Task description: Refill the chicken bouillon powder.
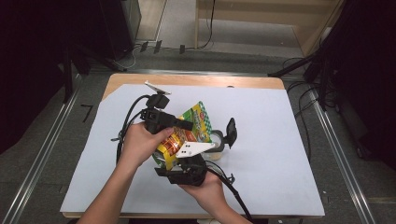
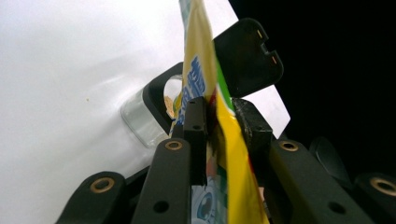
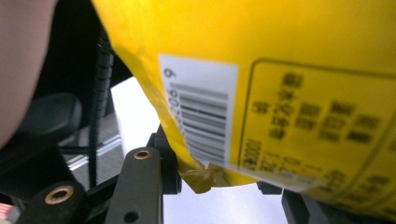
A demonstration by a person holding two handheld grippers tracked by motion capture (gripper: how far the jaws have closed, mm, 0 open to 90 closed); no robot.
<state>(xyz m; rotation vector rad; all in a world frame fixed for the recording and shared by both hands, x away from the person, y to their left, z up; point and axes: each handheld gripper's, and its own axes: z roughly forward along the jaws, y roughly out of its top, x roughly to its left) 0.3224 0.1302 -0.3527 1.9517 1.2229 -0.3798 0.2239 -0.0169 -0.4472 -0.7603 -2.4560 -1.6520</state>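
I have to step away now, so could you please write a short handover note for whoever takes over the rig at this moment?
Left gripper: shut on the yellow-green snack bag, pads pinching its upper part.
Right gripper: shut on the bag's lower end, near the barcode.
Things: the bag is held tilted above the white sheet. A clear container with its black hinged lid standing open sits on the sheet just behind the bag.
Done: bag lifted, container opened.
Left: probably emptying the bag into the container and closing the lid. Whether the bag is already open cannot be told.
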